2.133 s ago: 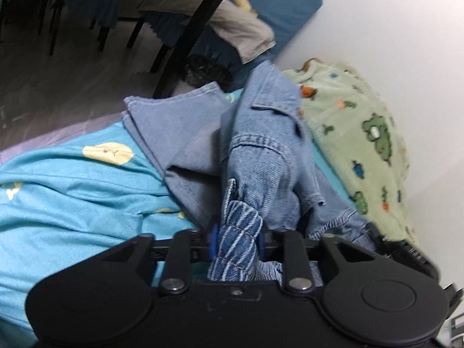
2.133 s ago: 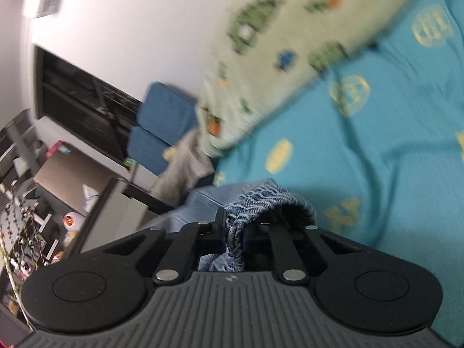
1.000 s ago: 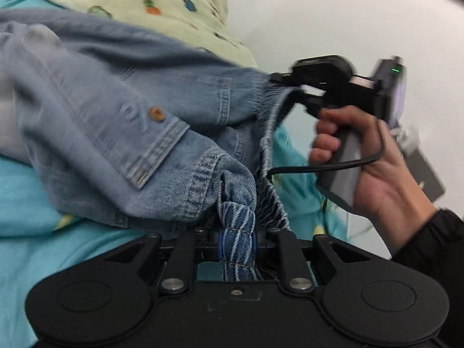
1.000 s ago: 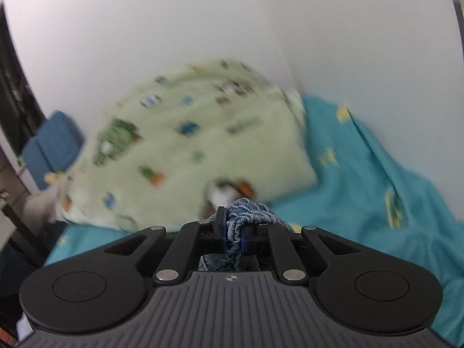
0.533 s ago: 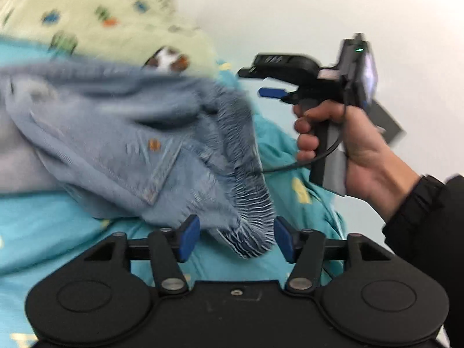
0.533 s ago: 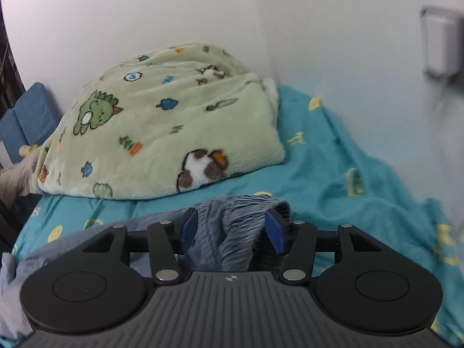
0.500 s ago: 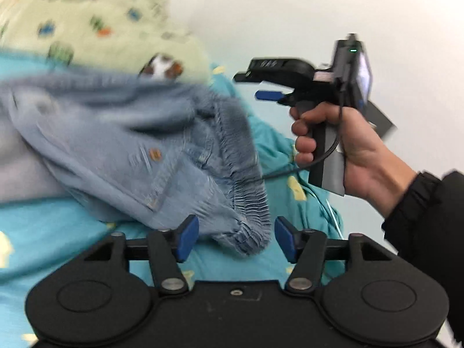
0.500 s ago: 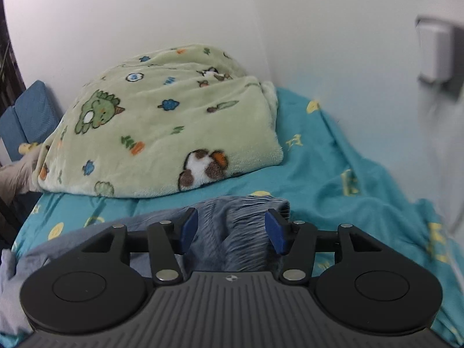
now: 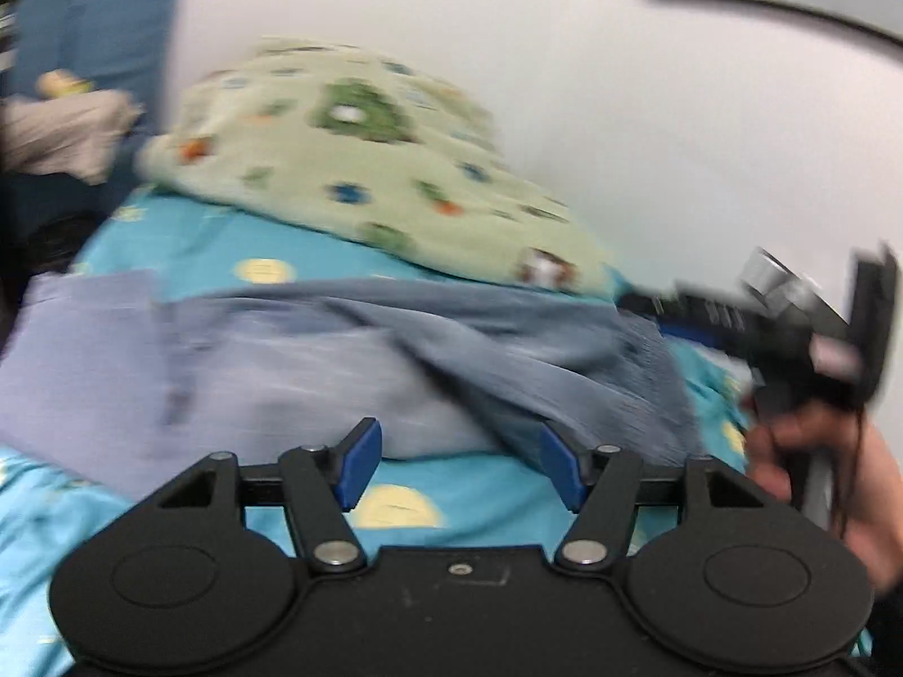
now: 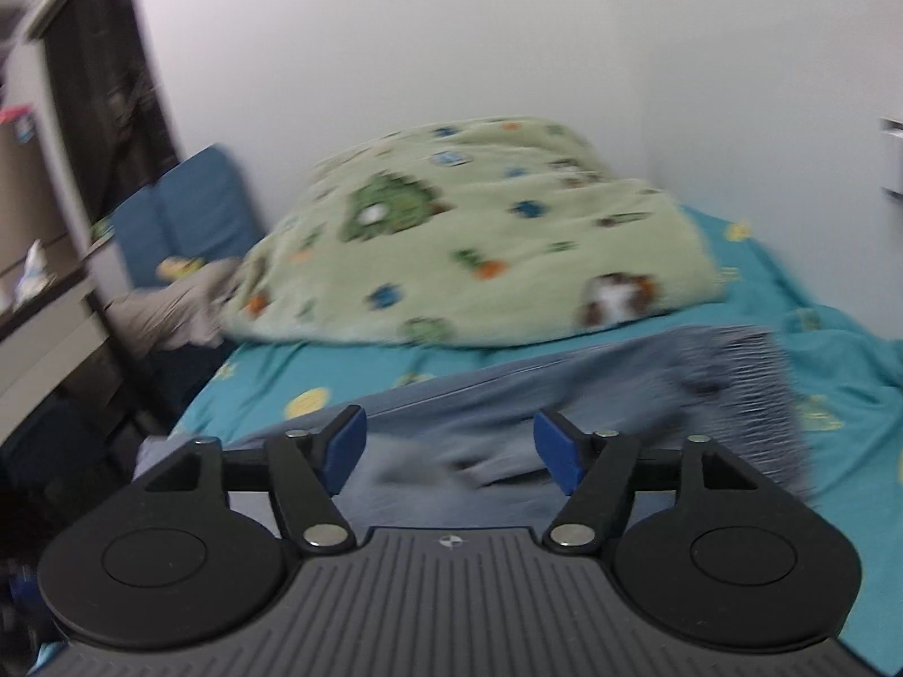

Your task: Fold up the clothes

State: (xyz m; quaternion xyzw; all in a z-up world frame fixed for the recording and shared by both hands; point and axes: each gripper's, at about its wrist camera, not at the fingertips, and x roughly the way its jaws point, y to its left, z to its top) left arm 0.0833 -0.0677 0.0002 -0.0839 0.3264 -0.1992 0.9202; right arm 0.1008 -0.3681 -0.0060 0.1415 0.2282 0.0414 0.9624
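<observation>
Denim garment flat on teal bedsheet, left tool and right tool both released, empty.

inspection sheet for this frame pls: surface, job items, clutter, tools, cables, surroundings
Surface: bed with teal sheet, yellow prints.
Job's things: denim garment lying spread on the sheet, elastic waistband to the right; blurred.
Clutter: green cartoon blanket heaped behind the denim.
Tools: left tool and right tool both open, jaws just opened, nothing between the pads.
Cables: dark cord by the hand.
Surroundings: white wall, blue cushion, beige cloth, shelving at left.
</observation>
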